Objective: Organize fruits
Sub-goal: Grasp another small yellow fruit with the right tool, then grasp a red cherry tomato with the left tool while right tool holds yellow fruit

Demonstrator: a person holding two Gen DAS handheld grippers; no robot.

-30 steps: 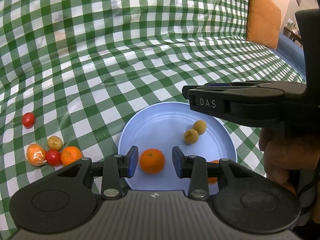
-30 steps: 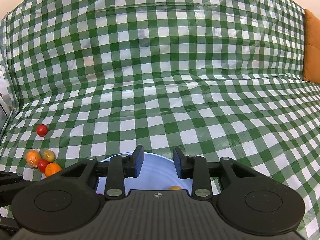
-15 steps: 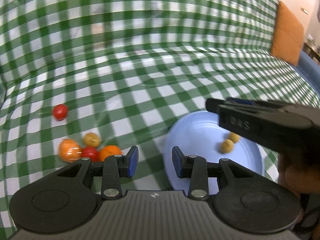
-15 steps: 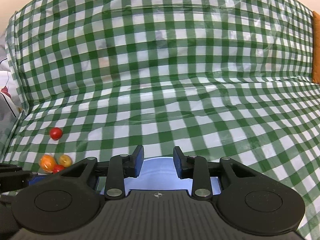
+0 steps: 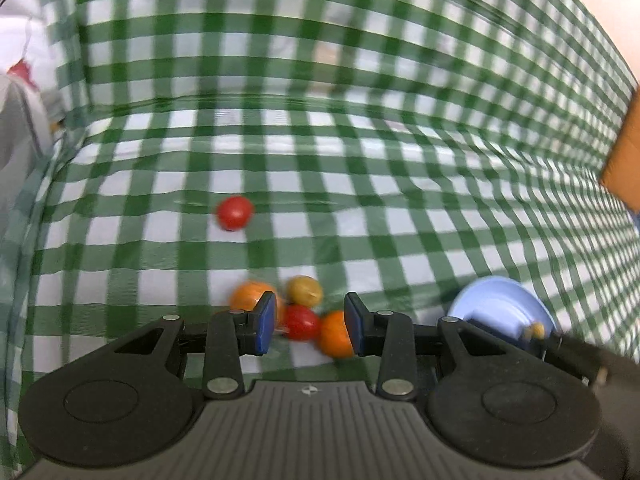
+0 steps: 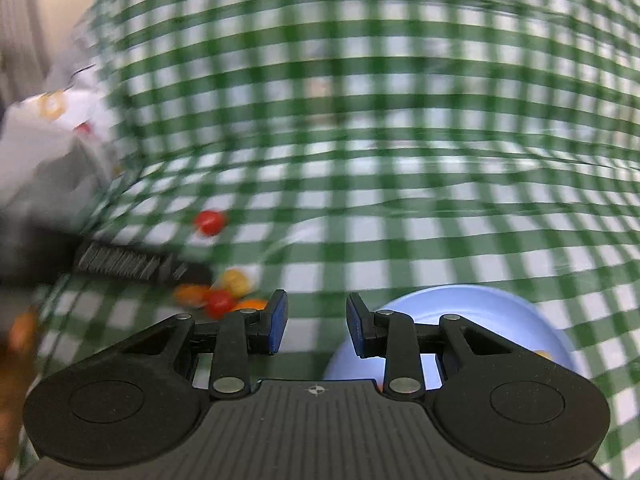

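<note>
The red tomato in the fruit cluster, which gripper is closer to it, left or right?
Left. The left gripper has its open jaws right over the clustered red tomato. The right gripper sits off to that tomato's right, by the blue plate.

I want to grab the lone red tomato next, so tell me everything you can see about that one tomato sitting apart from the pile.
The lone cherry tomato is small, round, glossy red and motion-blurred. It lies on the green-and-white checked tablecloth, apart from and beyond the fruit cluster, with nothing touching it except the cloth. The right wrist view shows it too. No stem can be made out.
</note>
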